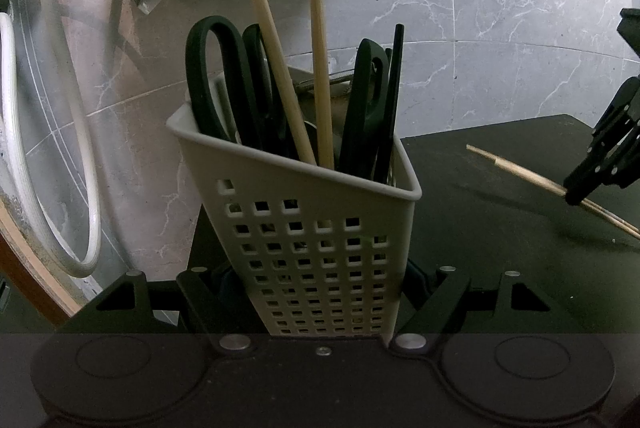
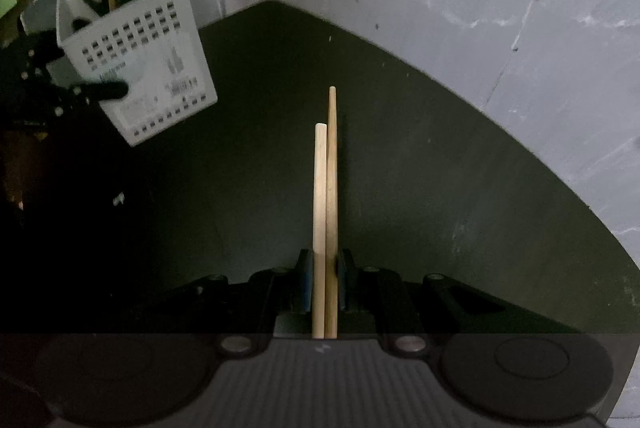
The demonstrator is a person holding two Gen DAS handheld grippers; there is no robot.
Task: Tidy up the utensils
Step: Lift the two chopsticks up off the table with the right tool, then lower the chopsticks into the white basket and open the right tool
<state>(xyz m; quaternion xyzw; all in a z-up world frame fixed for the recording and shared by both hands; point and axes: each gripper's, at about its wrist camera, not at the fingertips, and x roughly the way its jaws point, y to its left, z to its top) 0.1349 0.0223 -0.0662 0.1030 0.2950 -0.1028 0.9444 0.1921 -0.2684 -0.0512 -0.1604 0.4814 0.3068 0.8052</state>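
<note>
Above the dark desk, my left gripper [image 1: 320,292] clamps the white perforated plastic basket [image 1: 304,228], already holding scissors [image 1: 224,87]; my right gripper [image 2: 325,284] pinches two pale wooden chopsticks [image 2: 326,187], not yet inside.

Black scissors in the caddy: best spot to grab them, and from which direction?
Take the scissors by the large handle loop, coming from above. The loops stand clear of the white perforated caddy rim, blades buried inside. The loop's outer left edge is free; a wooden chopstick leans across the right side, so approach from the left.
</note>
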